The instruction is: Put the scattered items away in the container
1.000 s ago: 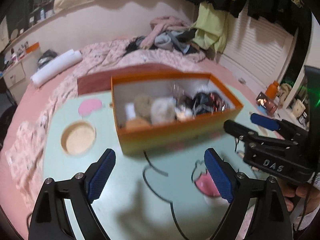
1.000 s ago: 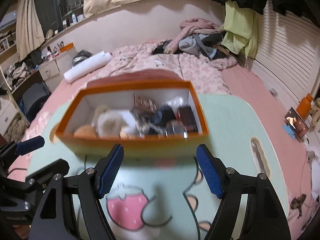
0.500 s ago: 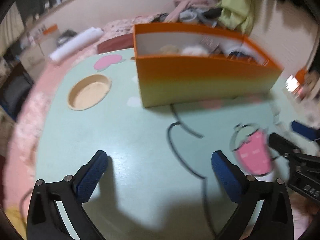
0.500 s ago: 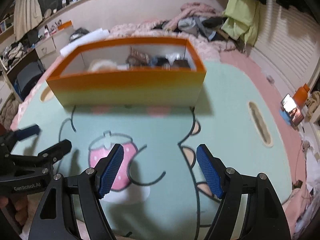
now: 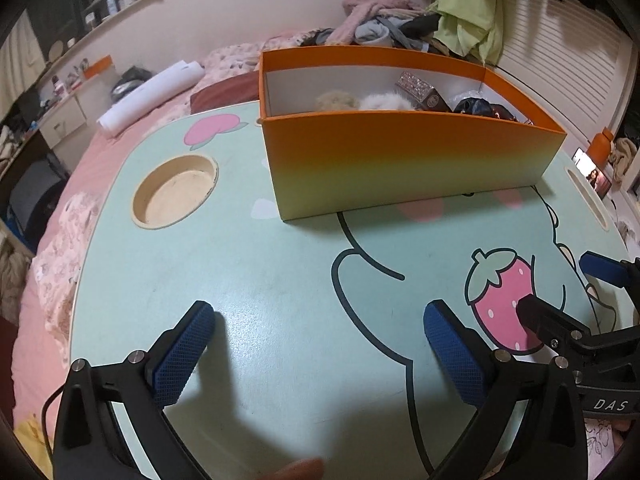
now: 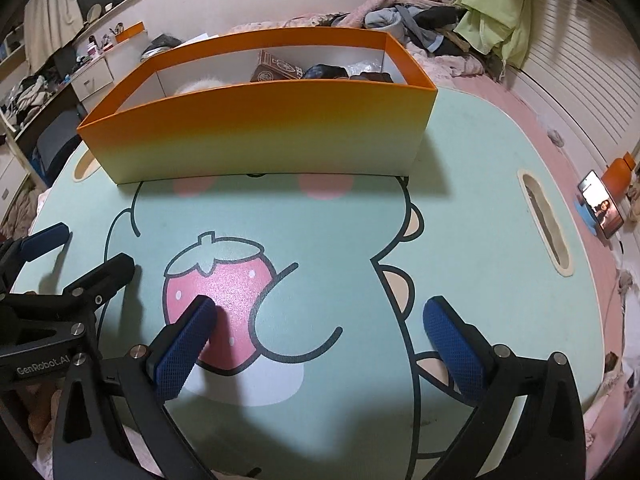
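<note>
The orange container [image 5: 400,160] stands on the far half of the mint-green table [image 5: 240,260]. Inside it lie a fluffy white item [image 5: 384,102], a brown patterned box [image 5: 420,88] and dark items [image 5: 480,108]. The same container [image 6: 260,132] fills the top of the right wrist view. My left gripper [image 5: 320,312] hangs open low over bare tabletop, well short of the container. My right gripper [image 6: 320,304] is beside it over the strawberry print, jaws opening with nothing between them. Each shows in the other's view: right gripper [image 5: 564,288], left gripper [image 6: 86,250].
A round cup recess [image 5: 176,192] lies left of the container and a long slot [image 6: 544,224] near the table's right edge. The table sits on a pink bed with a paper roll [image 5: 152,96] and piled clothes [image 5: 392,20]. A phone [image 6: 602,204] and orange bottle [image 6: 618,172] stand right.
Both grippers have sunk toward the tabletop, so the container now sits higher in each view. Both pairs of jaws stand wider than before.
</note>
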Demonstrator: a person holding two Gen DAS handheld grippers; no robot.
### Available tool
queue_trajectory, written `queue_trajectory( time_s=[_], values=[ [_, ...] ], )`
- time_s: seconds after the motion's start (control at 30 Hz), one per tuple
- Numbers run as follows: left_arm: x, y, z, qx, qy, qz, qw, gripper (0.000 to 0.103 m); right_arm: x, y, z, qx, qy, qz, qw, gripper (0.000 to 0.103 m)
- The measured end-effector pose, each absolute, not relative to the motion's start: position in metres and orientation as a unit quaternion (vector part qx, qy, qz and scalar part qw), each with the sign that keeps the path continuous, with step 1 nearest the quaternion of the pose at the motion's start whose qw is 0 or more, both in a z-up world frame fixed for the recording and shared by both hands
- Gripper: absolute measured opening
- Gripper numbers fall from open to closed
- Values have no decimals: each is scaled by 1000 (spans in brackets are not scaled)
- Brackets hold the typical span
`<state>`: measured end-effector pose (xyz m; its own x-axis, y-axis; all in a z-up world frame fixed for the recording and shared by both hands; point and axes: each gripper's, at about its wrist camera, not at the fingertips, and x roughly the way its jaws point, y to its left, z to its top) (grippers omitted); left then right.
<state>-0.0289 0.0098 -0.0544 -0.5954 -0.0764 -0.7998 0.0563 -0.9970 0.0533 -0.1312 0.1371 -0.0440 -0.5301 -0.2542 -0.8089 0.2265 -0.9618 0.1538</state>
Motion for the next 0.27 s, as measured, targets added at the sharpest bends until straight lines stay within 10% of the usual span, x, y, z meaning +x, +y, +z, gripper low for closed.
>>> queue_trajectory(
  time_s=[0.27],
  values=[
    [-29,11,-55,446,-15,-895,31,103,-132,137,-43,465,-15,-874,138,103]
  ],
)
